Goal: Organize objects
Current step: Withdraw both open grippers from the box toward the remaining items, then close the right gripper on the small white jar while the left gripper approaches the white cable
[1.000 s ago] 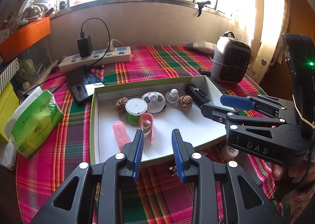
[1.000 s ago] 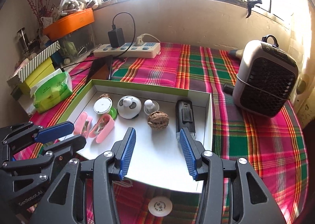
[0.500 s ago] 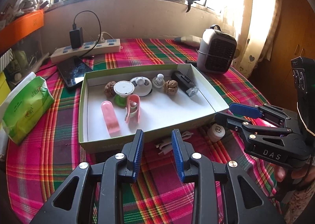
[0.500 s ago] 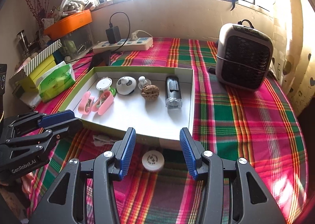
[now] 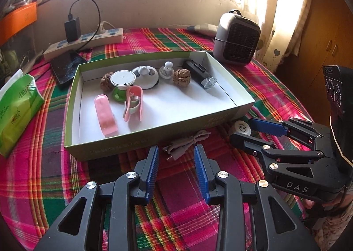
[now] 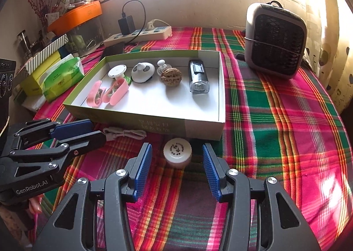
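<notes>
Bright window light falls across a counter [image 5: 260,79] draped in a pink, green and red plaid cloth.

Seen from the left wrist, a shallow green-sided box [image 5: 141,149] with a white floor sits mid-counter; the printing on its near wall is too faint to read. Inside lie two pink clips [image 5: 105,114], a walnut [image 5: 181,76], a black flashlight [image 5: 199,72] and small white pieces. A coiled grey cable [image 5: 187,143] lies on the cloth just outside the near wall. The left tongs [image 5: 176,163] hover right before it, jaws parted and just widened, nothing pressed between them (the cable's end lies in line with the gap). To the right, the right tongs [image 5: 247,133] bear the letters "DAS", and a small white round jar [image 5: 241,128] sits at their tips. A green tissue pack [image 5: 16,105] with unreadable print rests at far left.

From the right wrist, the same jar [image 6: 177,151] stands on the cloth between the open jaws of the right tongs [image 6: 177,163], touched by neither pad; its lid carries a ring of tiny print I cannot read. The left tongs [image 6: 88,133] at the left edge read "GenRobot.AI". A grey fan heater [image 6: 275,39] stands at the right, a power strip [image 6: 141,33] by the wall.
</notes>
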### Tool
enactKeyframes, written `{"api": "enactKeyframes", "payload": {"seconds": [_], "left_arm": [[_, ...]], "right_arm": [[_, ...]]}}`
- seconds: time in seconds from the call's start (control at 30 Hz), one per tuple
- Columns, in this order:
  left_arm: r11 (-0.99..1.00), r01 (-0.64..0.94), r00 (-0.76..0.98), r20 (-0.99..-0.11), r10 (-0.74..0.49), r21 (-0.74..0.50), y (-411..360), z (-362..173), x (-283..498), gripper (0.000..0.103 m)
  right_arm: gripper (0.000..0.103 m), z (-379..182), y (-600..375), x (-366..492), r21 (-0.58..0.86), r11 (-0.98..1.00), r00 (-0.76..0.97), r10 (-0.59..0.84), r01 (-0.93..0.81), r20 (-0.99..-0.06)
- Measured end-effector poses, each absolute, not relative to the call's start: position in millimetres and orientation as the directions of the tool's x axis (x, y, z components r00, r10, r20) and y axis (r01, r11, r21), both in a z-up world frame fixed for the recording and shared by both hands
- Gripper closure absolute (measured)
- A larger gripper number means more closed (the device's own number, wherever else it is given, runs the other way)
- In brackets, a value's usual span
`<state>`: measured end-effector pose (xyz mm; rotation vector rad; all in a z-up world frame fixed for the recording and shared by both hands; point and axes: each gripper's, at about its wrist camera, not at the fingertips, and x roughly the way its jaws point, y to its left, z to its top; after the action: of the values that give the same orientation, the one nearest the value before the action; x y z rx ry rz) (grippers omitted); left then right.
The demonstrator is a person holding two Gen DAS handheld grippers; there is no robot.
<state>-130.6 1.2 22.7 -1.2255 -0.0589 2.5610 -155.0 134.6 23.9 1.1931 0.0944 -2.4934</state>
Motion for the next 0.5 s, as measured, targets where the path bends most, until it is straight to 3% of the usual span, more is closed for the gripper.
{"api": "enactKeyframes", "payload": {"seconds": [0.5], "left_arm": [[-0.934,-0.297,-0.557,-0.758,0.34,-0.201,9.5,17.3,-133.8,0.072]], "right_arm": [[0.055,16.9,131.7,-161.1,0.053,-0.924,-0.557,-0.273,0.379,-0.784]]}}
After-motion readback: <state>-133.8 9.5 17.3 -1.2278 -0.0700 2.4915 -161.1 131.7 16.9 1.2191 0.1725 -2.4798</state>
